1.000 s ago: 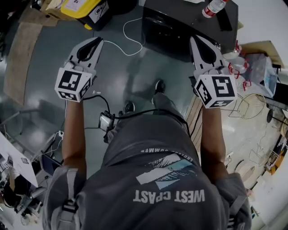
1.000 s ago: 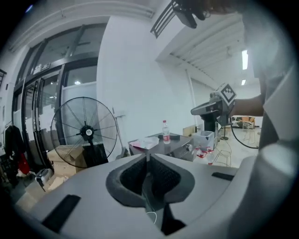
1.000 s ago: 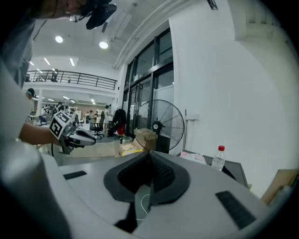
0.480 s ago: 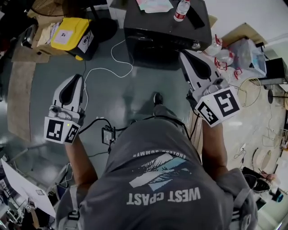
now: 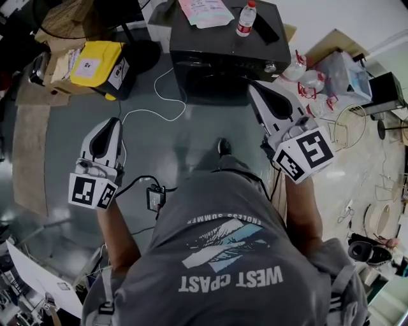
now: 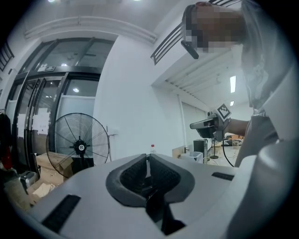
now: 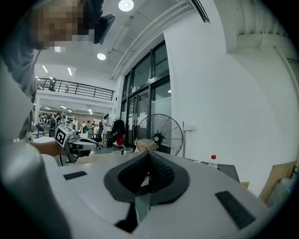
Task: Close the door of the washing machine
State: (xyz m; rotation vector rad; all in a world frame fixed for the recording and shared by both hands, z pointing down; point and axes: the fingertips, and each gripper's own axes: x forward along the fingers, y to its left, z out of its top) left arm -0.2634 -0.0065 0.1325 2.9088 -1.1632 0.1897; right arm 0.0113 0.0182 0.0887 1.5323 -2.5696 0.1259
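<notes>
Comparing with a second ago, what has changed?

The washer (image 5: 223,57) now shows its whole top, bottle (image 5: 245,19) included; before, only its front edge was in the head view. The left gripper (image 5: 114,121) has dropped low and out to the side, over bare floor (image 5: 191,134) near the white cable (image 5: 159,109). The right gripper (image 5: 251,85) has stayed up, its tips just beside the washer's front right corner.

What does that mean for the door?

I judge that the person is standing off from the washer, not pushing on it. The dark front face (image 5: 210,86) is seen steeply from above, and no door juts out over the floor, so it may already be closed. I can't tell for certain.

How far open are the grippers?

Not at all. In the left gripper view the ribbed pads (image 6: 161,175) meet at the tips with only a thin slit between them, and nothing is caught there. The right gripper view shows the same: pads (image 7: 160,173) pressed together, empty.

Do they touch anything?

No. Both point out into the room, at the wall and a fan (image 7: 159,135), well apart from each other and off the washer.
</notes>
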